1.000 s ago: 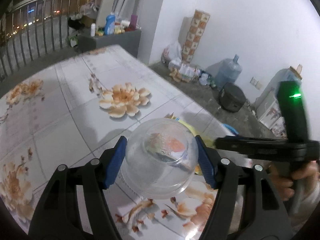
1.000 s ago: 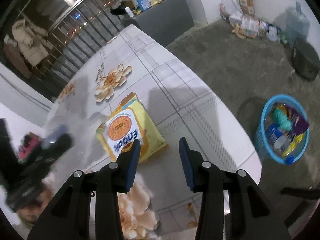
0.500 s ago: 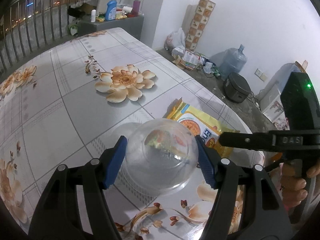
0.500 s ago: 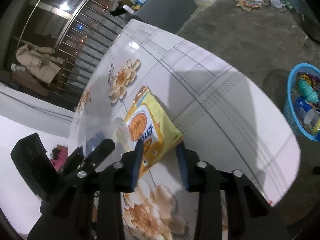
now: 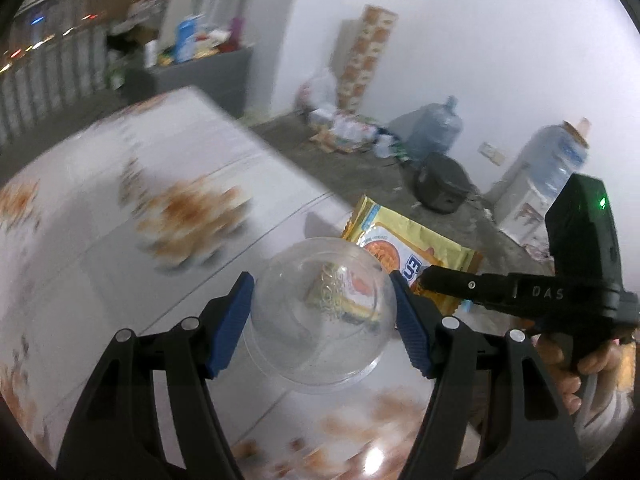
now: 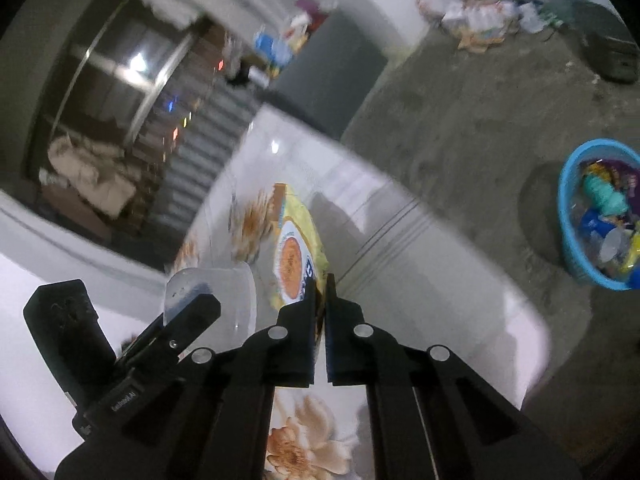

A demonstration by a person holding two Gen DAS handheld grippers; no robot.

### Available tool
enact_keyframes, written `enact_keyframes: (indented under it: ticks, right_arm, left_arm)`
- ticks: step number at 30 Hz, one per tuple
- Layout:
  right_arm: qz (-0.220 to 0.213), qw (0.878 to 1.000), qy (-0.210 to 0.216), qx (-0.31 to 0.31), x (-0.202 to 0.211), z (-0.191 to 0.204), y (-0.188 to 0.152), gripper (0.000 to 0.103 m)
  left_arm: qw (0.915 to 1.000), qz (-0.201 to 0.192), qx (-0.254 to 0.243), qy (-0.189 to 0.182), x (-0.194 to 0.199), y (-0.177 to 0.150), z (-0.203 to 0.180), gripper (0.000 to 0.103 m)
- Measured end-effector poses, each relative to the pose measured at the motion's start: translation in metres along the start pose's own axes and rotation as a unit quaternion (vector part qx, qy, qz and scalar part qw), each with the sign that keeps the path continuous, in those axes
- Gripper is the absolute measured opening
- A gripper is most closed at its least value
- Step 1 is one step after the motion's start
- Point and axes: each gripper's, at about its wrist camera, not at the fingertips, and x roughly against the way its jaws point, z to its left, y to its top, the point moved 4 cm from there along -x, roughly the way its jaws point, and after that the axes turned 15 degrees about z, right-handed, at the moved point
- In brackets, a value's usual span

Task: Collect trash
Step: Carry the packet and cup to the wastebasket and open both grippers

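My left gripper (image 5: 320,280) is shut on a clear plastic cup (image 5: 316,340) that has a crumpled wrapper inside. It holds the cup just above the flowered table (image 5: 100,272). A yellow snack packet (image 5: 416,240) lies right behind the cup near the table's edge. My right gripper (image 6: 320,286) is shut on the near edge of that packet (image 6: 294,248). In the left wrist view the right gripper (image 5: 426,276) reaches in from the right, with a hand on its grip. In the right wrist view the cup (image 6: 236,304) shows at the left.
A blue basket (image 6: 570,248) full of wrappers and bottles stands on the concrete floor to the right of the table (image 6: 420,264). Water jugs (image 5: 436,128), a dark pot (image 5: 440,184) and a litter pile line the white wall. A grey counter stands beyond the table.
The right jaws have closed onto the yellow packet's edge and the gripper has rolled. My left gripper, still holding the cup, has moved closer to the packet.
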Motion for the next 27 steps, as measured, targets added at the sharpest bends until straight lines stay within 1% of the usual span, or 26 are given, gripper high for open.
enact_keyframes:
  ticks: [1,2,3,5,7,8,11,13,15,16,17,19,21,22,23,24,25,26,27]
  right_arm:
    - [-0.023,1.0,-0.004,-0.01,0.017,-0.011,0.002,0.004]
    - [-0.036,0.999,-0.007,-0.017,0.027,-0.018,0.003,0.004]
    - [-0.059,0.998,-0.014,-0.032,0.044,-0.032,0.005,0.004]
    - [-0.09,0.994,-0.026,-0.058,0.068,-0.057,0.006,0.004]
    - [-0.118,0.988,-0.037,-0.093,0.092,-0.089,0.005,0.004]
    - [-0.131,0.984,-0.048,-0.113,0.103,-0.107,0.005,0.004]
    - [-0.146,0.974,-0.075,-0.155,0.119,-0.159,0.006,0.004]
    - [-0.14,0.97,-0.081,-0.181,0.119,-0.195,0.011,0.004]
    - [-0.13,0.966,-0.091,-0.203,0.113,-0.227,0.017,0.004]
    - [-0.122,0.965,-0.093,-0.215,0.106,-0.248,0.024,0.004]
    - [-0.116,0.965,-0.092,-0.217,0.102,-0.26,0.027,0.004]
    - [-0.105,0.959,-0.107,-0.239,0.09,-0.294,0.037,0.006]
    - [-0.089,0.96,-0.107,-0.244,0.078,-0.318,0.044,0.007]
    - [-0.076,0.958,-0.112,-0.254,0.068,-0.335,0.049,0.008]
    - [-0.065,0.958,-0.109,-0.258,0.059,-0.35,0.053,0.019]
    - [-0.052,0.958,-0.106,-0.261,0.05,-0.363,0.055,0.034]
    - [-0.033,0.952,-0.124,-0.278,0.039,-0.38,0.054,0.037]
    - [-0.03,0.947,-0.136,-0.288,0.036,-0.39,0.053,0.038]
    - [-0.03,0.946,-0.139,-0.291,0.035,-0.396,0.052,0.039]
  left_arm:
    - [0.9999,0.0,-0.01,-0.008,-0.002,0.007,-0.01,0.064]
    - [0.9996,0.002,-0.021,-0.017,-0.007,0.015,-0.023,0.064]
    - [0.9991,0.005,-0.033,-0.027,-0.013,0.024,-0.039,0.064]
    - [0.9974,0.015,-0.054,-0.045,-0.026,0.038,-0.066,0.064]
    - [0.994,0.036,-0.08,-0.065,-0.047,0.053,-0.102,0.064]
    - [0.9927,0.044,-0.088,-0.07,-0.055,0.057,-0.113,0.064]
    - [0.9861,0.086,-0.111,-0.088,-0.097,0.074,-0.155,0.064]
    - [0.9813,0.13,-0.104,-0.097,-0.137,0.084,-0.175,0.064]
    - [0.9731,0.182,-0.102,-0.099,-0.183,0.088,-0.193,0.065]
    - [0.9704,0.199,-0.1,-0.093,-0.202,0.088,-0.2,0.065]
    - [0.9671,0.217,-0.1,-0.088,-0.223,0.089,-0.208,0.065]
    - [0.96,0.252,-0.095,-0.075,-0.265,0.087,-0.219,0.065]
    - [0.953,0.282,-0.081,-0.074,-0.306,0.085,-0.227,0.065]
    - [0.9506,0.293,-0.073,-0.072,-0.322,0.084,-0.229,0.065]
    - [0.9477,0.307,-0.063,-0.063,-0.345,0.081,-0.231,0.067]
    - [0.9461,0.313,-0.061,-0.056,-0.357,0.08,-0.234,0.076]
    - [0.9459,0.316,-0.058,-0.045,-0.371,0.079,-0.233,0.077]
    - [0.9462,0.318,-0.049,-0.035,-0.381,0.078,-0.231,0.077]
    - [0.9453,0.322,-0.038,-0.033,-0.389,0.08,-0.228,0.078]
